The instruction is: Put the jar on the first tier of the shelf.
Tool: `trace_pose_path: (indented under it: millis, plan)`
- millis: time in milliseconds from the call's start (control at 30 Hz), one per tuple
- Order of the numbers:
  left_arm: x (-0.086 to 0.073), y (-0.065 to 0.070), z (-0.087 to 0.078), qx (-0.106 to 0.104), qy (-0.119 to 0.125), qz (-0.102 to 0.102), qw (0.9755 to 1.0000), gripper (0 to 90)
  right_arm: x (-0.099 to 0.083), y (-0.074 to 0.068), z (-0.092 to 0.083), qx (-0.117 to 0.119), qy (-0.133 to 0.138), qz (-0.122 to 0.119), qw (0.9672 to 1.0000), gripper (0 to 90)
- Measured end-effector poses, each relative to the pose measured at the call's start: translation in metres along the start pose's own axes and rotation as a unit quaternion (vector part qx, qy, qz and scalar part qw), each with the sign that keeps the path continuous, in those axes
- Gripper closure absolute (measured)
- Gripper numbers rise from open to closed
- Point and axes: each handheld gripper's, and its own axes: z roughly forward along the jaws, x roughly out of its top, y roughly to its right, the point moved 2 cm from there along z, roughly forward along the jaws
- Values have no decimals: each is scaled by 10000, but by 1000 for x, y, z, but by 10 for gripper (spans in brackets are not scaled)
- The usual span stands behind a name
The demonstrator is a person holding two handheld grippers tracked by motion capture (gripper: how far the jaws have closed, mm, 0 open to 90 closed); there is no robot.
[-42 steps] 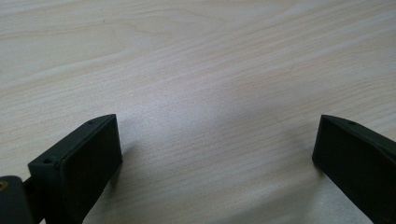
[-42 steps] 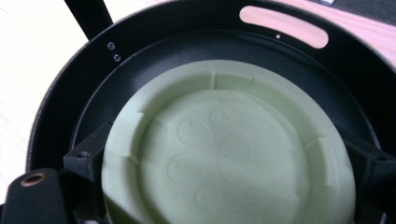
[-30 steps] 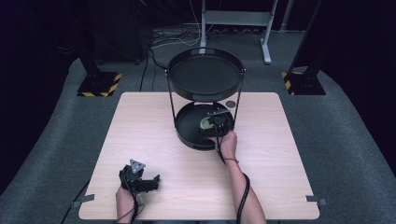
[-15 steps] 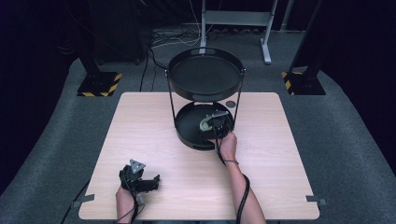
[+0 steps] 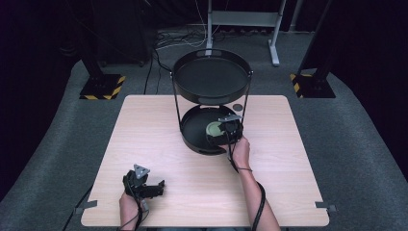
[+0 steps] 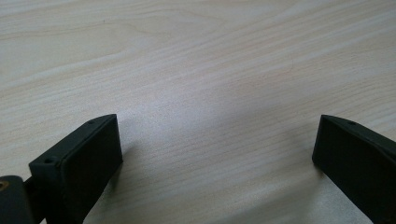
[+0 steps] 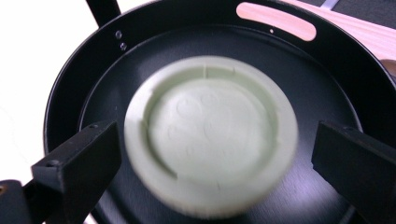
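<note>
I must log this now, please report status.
Right hand-held gripper open around green disc in lower tray. Left hand-held gripper open over bare table. Nothing blocking.

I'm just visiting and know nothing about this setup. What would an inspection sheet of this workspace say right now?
Surface: light wooden table, bare around the stand.
Job's things: black two-tier tray stand; pale green disc in its lower tray.
Clutter: small dark round object on the table behind the stand.
Grippers: left gripper open, resting near the table's front edge; right gripper open, jaws either side of the disc.
Cables: one trails along the right forearm; more on the floor behind.
Surroundings: grey carpet, hazard-striped bases, metal frame.
</note>
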Motion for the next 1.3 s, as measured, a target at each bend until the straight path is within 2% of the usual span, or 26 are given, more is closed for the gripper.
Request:
trace_pose_path:
  millis: [167,333,633,867,1100,1233,1300]
  plan:
    - [0,0,0,-8,0,9,10000,10,-9,4,-16,14,16,-12,10000,8]
    - [0,0,0,-8,0,6,10000,10,-22,6,-34,-6,6,-124,9999,8]
    - [0,0,0,-16,-7,29,10000,10,-63,9,-73,-180,-116,-280,9994,12]
    - [0,0,0,-22,-5,40,10000,11,-109,14,-104,-262,-85,-63,9996,15]
    - [0,1,0,-53,-5,79,10000,11,-157,27,-127,-414,-108,246,9988,14]
    - [0,1,0,-53,-4,78,10000,11,-176,32,-137,-396,-117,395,9984,11]
    - [0,1,0,-57,-5,75,10000,10,-180,32,-143,-425,-47,372,9984,9]
